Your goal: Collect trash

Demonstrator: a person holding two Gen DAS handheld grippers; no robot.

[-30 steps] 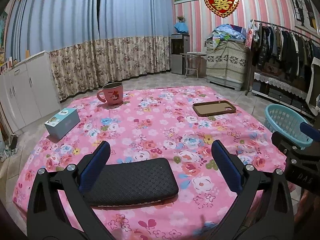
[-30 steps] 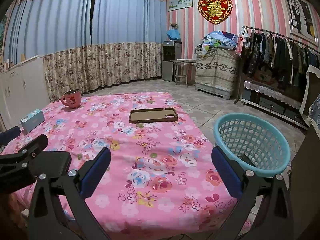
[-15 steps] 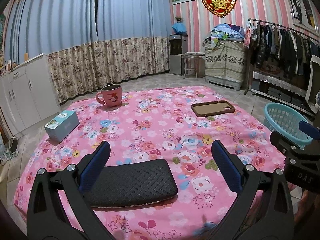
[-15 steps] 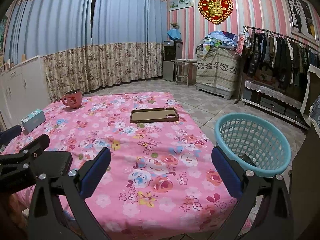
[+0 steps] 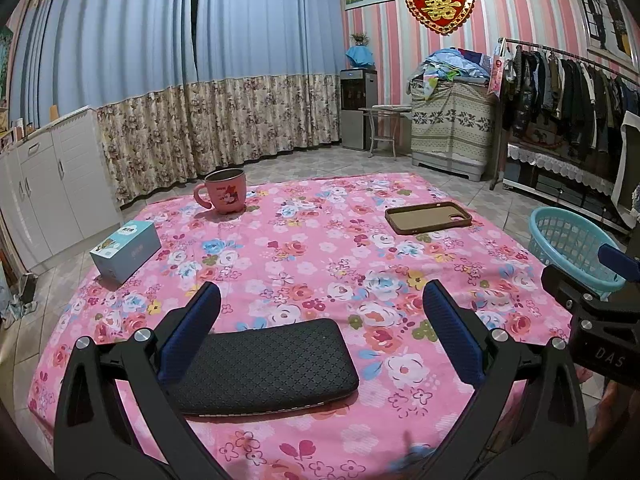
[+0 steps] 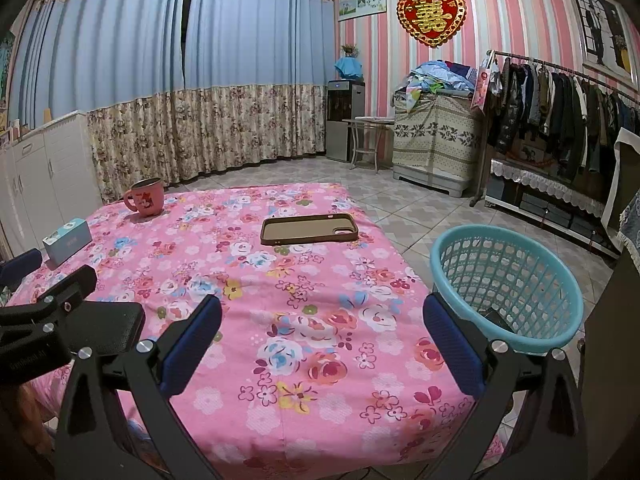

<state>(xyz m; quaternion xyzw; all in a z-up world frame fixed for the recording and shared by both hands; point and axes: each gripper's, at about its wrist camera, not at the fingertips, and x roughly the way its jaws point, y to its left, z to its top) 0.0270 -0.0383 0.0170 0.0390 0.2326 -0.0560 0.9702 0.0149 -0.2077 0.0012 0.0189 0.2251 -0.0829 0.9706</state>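
Low table under a pink floral cloth (image 5: 304,248) fills the middle of both views, on a grey-tiled floor (image 6: 404,204). Back of room: blue curtains with a beige floral lower band (image 5: 208,80) across upper left, white cabinets (image 5: 44,184) at the left edge, pink-striped wall with a red heart ornament (image 5: 439,4) upper right, grey water dispenser (image 5: 358,108) in the corner, covered chest piled with cloth (image 5: 452,120), clothes rail with dark garments (image 5: 568,92) far right. On the cloth, left view: pink cartoon mug (image 5: 224,196) upper left near the far edge, light-blue rectangular carton (image 5: 125,250) at the left edge, brown phone case lying open side up (image 5: 428,222) right of centre, black textured flat pad (image 5: 264,364) at bottom centre near the front edge. Left gripper (image 5: 320,332) hangs over that pad with jaws spread wide, one blue pad on each side, gripping nothing. Right gripper (image 6: 322,340) sits over the front right part of the cloth, jaws likewise wide apart and empty. Turquoise plastic mesh basket (image 6: 508,284) stands on the floor just off the table's right edge, lower right of the right view; a small dark item lies in it, too unclear to name. Cloth centre is bare; tiled floor beyond the far and right edges is open up to the furniture.
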